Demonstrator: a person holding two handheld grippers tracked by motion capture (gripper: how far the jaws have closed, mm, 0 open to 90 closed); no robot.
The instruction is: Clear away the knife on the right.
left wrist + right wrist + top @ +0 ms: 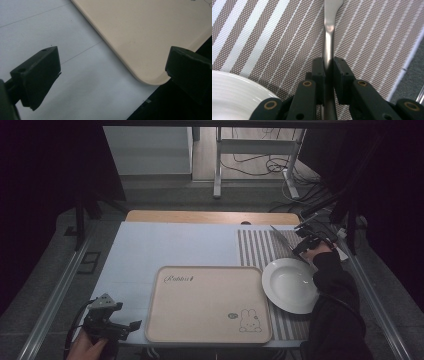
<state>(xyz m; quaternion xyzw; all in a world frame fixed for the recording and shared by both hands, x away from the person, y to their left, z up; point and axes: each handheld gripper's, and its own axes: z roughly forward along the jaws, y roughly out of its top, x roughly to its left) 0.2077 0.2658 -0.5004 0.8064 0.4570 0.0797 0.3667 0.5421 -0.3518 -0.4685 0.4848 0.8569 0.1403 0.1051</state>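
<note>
My right gripper (301,248) (329,62) is shut on the handle of a steel piece of cutlery (279,235) (329,37), just beyond the far rim of a white plate (290,287) (232,90). The cutlery points away over a brown-and-white striped placemat (255,247) (274,37); its far end is cut off in the right gripper view. At the table's near left corner my left gripper (131,325) (112,70) stands open with nothing between its jaws. It hovers beside the near left corner of a beige tray (207,305) (150,30) printed with a rabbit.
A pale blue-white cover (170,245) (62,32) lies over the table, with a strip of bare wood (210,216) at the far edge. Cables and dark stands crowd the far right corner (325,215). The table's front edge runs just under the left gripper.
</note>
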